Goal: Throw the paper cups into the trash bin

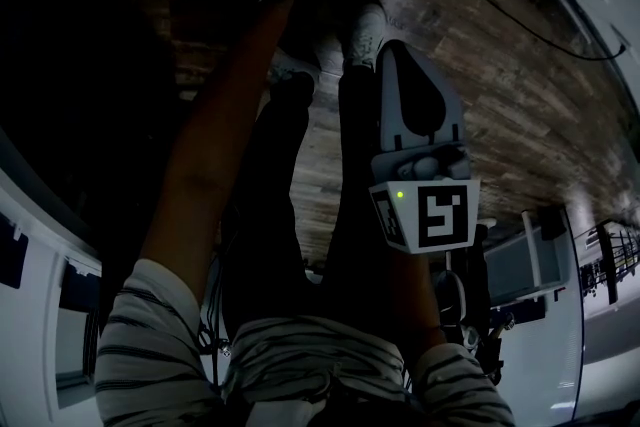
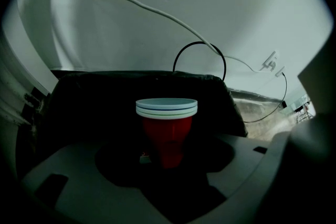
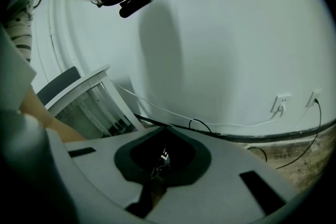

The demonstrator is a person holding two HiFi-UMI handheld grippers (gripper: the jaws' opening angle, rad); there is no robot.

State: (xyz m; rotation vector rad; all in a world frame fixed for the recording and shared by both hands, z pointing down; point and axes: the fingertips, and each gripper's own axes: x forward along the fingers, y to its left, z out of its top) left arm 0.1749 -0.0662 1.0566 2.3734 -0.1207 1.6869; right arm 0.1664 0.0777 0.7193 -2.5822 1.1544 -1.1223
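Your left gripper (image 2: 167,161) has its jaws clamped on the stacked red paper cups (image 2: 167,131). The black trash bin (image 2: 94,99) sits at 12 o'clock behind them. Your right gripper (image 3: 160,165) has its jaws closed on nothing.

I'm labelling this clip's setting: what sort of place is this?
Probably a plain indoor room, home or office: wood-plank floor, white wall with sockets and a trailing cable. The left gripper holds stacked paper cups before a black-bagged bin.
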